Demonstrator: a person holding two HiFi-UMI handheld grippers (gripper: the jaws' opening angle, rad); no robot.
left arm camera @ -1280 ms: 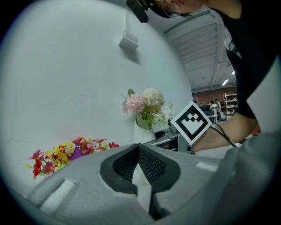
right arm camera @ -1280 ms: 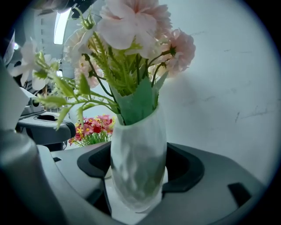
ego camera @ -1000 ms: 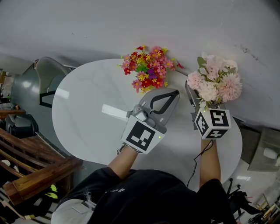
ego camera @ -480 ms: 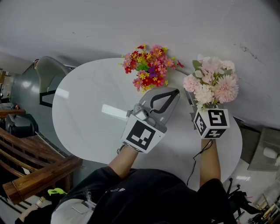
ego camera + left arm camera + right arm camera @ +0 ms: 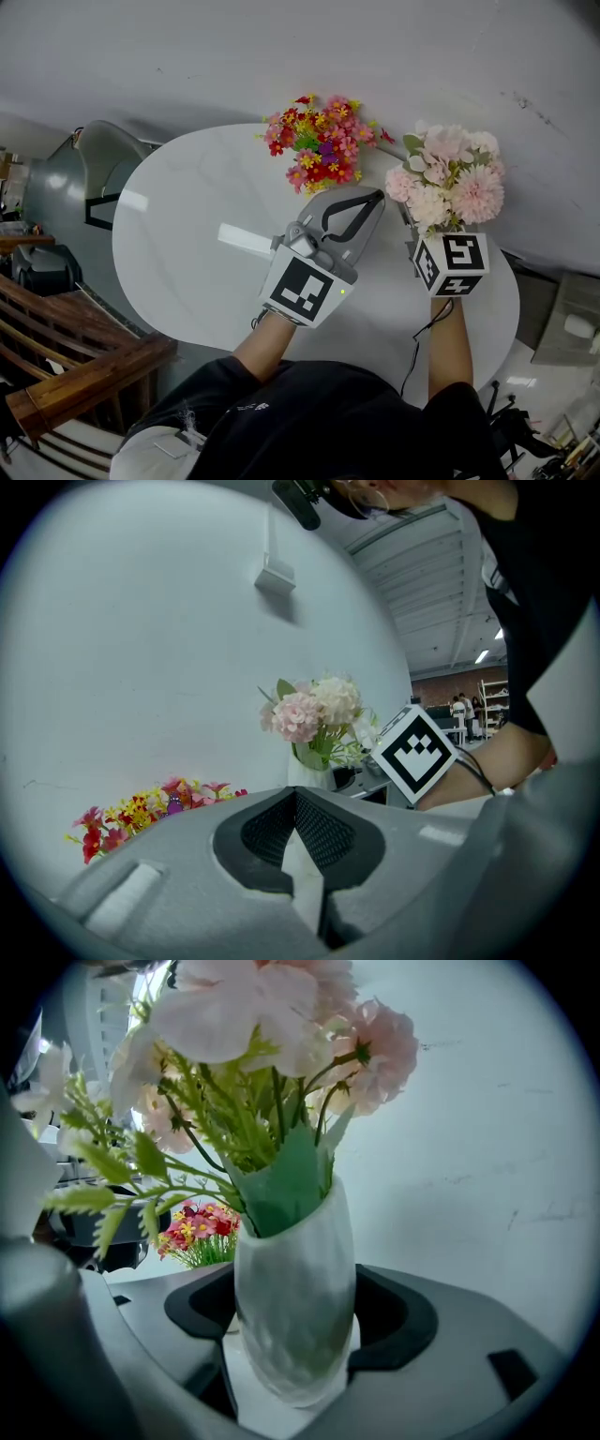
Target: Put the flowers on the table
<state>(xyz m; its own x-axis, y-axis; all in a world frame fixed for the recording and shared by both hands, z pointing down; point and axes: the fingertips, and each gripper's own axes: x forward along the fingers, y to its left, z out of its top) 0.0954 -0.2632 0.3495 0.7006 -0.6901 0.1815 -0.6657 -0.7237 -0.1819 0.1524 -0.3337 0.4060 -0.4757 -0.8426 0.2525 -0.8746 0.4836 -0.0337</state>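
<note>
Right gripper view shows the right gripper with its jaws spread wide and closed against both sides of a white vase, which stands upright between them and carries the pink flowers. Whether the vase's base rests on the white oval table cannot be told. Head view places this bunch over the table's far right part, near the wall. The left gripper hovers beside it, jaws together and empty, pointing towards a red and yellow bunch at the far edge.
</note>
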